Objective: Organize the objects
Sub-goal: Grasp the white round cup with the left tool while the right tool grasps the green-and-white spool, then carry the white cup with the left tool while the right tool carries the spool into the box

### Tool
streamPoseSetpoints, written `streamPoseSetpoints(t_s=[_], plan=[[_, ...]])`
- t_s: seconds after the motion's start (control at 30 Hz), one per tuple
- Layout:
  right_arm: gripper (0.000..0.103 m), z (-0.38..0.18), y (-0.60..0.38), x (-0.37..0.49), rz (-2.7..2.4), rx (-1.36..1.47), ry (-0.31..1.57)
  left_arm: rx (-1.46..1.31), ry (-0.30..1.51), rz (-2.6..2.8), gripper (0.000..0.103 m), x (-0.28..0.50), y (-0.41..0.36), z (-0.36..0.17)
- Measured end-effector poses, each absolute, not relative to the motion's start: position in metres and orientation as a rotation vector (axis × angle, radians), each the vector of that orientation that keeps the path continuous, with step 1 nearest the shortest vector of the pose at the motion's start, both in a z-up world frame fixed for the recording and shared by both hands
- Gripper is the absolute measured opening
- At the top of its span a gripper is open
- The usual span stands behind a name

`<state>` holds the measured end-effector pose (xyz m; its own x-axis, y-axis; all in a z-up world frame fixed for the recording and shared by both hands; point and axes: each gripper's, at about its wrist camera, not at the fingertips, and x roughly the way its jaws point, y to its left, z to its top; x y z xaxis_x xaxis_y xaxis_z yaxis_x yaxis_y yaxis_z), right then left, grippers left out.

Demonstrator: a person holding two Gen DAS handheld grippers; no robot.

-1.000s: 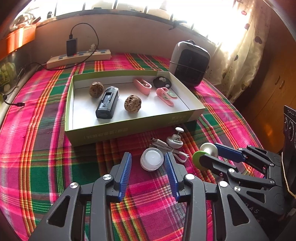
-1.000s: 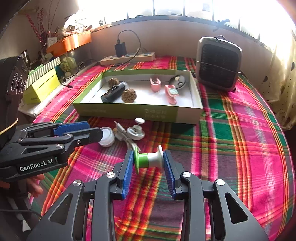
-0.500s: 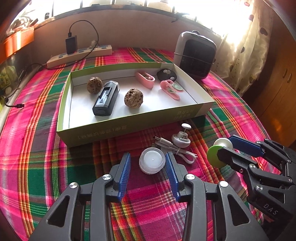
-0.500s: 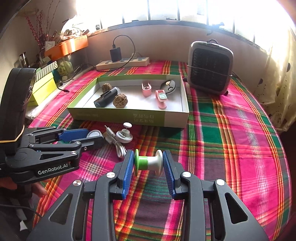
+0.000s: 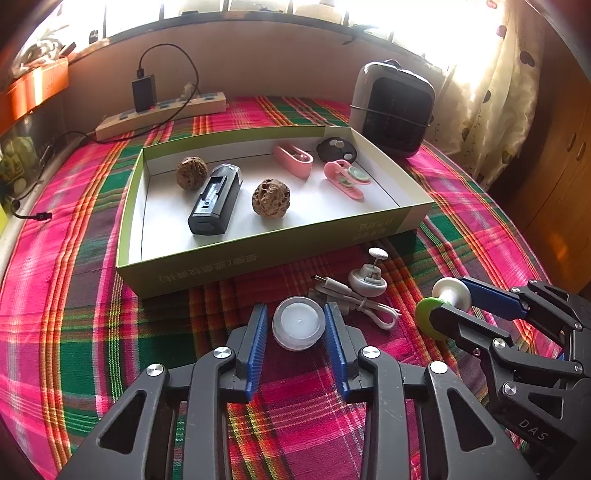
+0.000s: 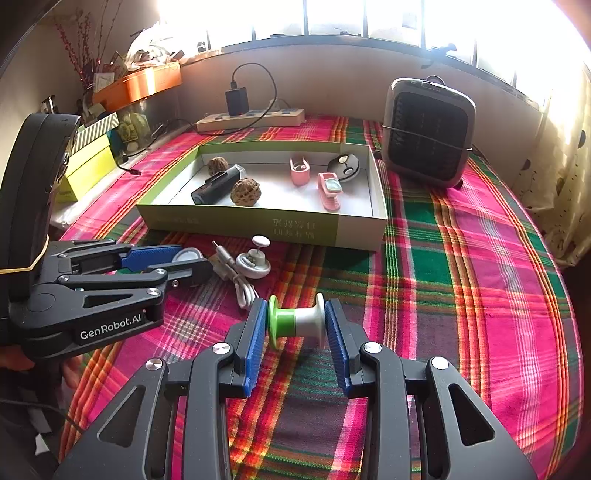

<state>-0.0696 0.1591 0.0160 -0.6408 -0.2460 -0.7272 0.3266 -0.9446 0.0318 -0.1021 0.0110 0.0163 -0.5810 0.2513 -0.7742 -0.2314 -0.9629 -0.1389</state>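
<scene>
green-and-white spool (image 6: 297, 322) crosswise, ends clamped by right gripper (image 6: 296, 332); left gripper (image 5: 297, 345) closing around white puck (image 5: 297, 324)

From the right wrist view, my left gripper (image 6: 192, 264) is covering most of the round white lid (image 6: 189, 254). Window glare is washing out the curtain (image 5: 491, 74), and the printing on the box (image 6: 293, 229) is staying too small for me to read.

Strong daylight pours in through the window (image 6: 369, 18) at the back, blown out to white, and the curtain (image 5: 491, 81) glares too. The plaid cloth (image 6: 461, 258) looks vivid and sharp. The box (image 5: 258, 258) casts a short shadow toward the camera. Fisheye bending curves the edges and the corners go dark; shelf clutter at far left is perhaps slightly soft.
</scene>
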Motion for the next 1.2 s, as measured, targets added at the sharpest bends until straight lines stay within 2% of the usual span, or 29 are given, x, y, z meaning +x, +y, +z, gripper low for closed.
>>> streamPoseSetpoints(t_s=[0.8, 1.2], plan=[[0.033, 0.012, 0.156, -0.068, -2.588, 1.132, 0.180, -1.258, -0.034, 2.578, 0.026, -0.100, 0.009, 0.016], [0.033, 0.023, 0.162, -0.074, -2.569, 1.115, 0.103, -1.208, -0.054, 2.595, 0.026, -0.096, 0.004, 0.032]])
